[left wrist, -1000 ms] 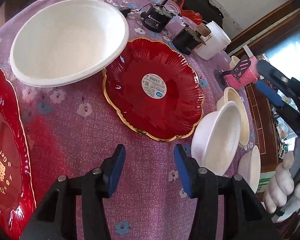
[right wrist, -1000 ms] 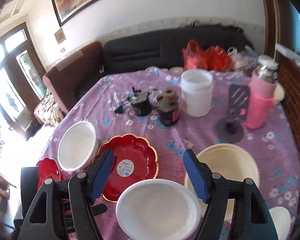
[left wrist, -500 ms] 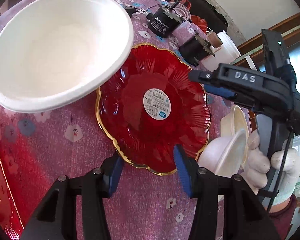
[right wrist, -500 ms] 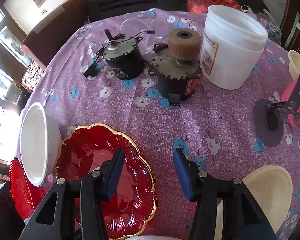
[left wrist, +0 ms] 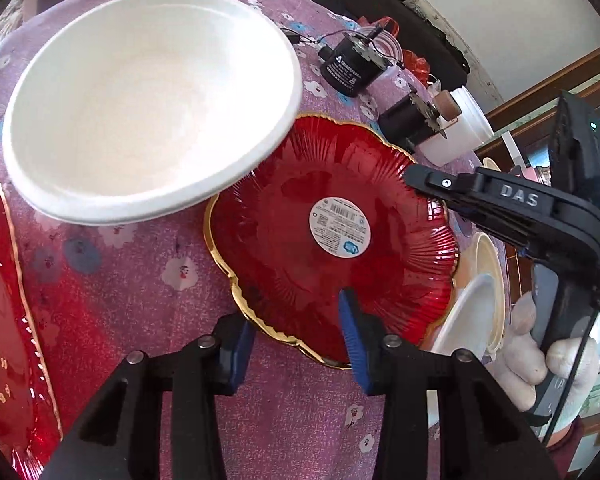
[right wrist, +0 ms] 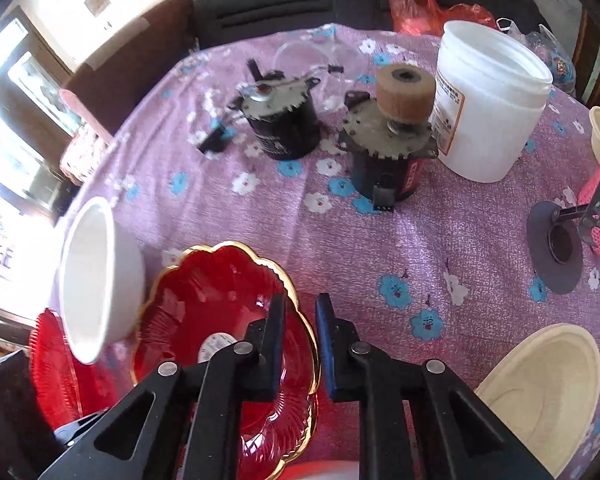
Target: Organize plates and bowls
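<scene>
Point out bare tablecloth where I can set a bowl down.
Barest: purple flowered tablecloth between the red gold-rimmed scalloped plate, black motor with cork roller, black disc stand and cream paper bowl. Crowded by the white plastic jar.

The right gripper bears the raised letters "DAS" on its black arm. On the far left, a red plate carries gold lettering, of which only "Get" can be made out. The round sticker in the middle red plate shows a barcode, its print too small to read. The white tub's label is blurred.
</scene>
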{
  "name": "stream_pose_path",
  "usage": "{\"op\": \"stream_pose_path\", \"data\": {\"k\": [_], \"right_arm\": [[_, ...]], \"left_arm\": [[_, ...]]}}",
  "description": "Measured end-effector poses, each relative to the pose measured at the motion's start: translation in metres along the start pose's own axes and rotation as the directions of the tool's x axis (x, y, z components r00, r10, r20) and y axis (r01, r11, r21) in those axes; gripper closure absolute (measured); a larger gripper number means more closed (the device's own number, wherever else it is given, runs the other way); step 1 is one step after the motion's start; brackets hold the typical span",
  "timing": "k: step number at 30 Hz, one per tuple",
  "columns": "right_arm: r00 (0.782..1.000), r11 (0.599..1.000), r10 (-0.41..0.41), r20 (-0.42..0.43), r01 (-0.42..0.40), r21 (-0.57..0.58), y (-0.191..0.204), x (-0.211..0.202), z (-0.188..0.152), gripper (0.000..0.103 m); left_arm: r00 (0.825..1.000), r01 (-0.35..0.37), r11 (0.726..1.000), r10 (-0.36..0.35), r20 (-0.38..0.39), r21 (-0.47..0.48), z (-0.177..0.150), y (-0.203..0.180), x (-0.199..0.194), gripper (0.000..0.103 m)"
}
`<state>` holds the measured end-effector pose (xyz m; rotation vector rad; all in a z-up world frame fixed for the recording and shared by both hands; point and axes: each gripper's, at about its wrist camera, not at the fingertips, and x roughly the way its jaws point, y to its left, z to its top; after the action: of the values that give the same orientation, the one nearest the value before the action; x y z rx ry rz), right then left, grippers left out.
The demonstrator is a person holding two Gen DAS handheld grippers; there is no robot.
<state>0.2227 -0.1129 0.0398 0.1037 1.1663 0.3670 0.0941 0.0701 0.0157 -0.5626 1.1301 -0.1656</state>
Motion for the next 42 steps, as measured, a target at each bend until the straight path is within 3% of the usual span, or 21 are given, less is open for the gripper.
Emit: {"op": "stream_pose_path", "data": {"k": [6, 17, 29, 42], "right_arm": [[0.992, 0.993, 0.114, 0.058, -0.114, -0.001, 0.002, -0.023, -0.012, 0.086], [0.968, 0.978, 0.199, 0.153, -0.206, 0.027, 0.006, -0.055, -0.044, 0.086], [0.944, 0.967, 0.239, 0.228, -0.252, 0.031, 0.018, -0.084, -0.08, 0.086], [0.938, 0.965, 0.263, 0.228, -0.254, -0.068, 0.088, -0.092, -0.101, 0.086]], "left_arm": [[1.0, -0.002, 1.0, 0.002, 0.026, -0.004, -0.004, 0.005, -0.013, 0.064], [0.993, -0.013, 0.999, 0.007, 0.119, 0.052, -0.021, -0.003, -0.048, 0.064], [0.977, -0.047, 0.993, 0.023, 0.212, 0.109, -0.045, -0.005, -0.094, 0.063], [0.936, -0.09, 0.99, 0.047, 0.349, 0.109, -0.063, 0.029, -0.158, 0.063]]}}
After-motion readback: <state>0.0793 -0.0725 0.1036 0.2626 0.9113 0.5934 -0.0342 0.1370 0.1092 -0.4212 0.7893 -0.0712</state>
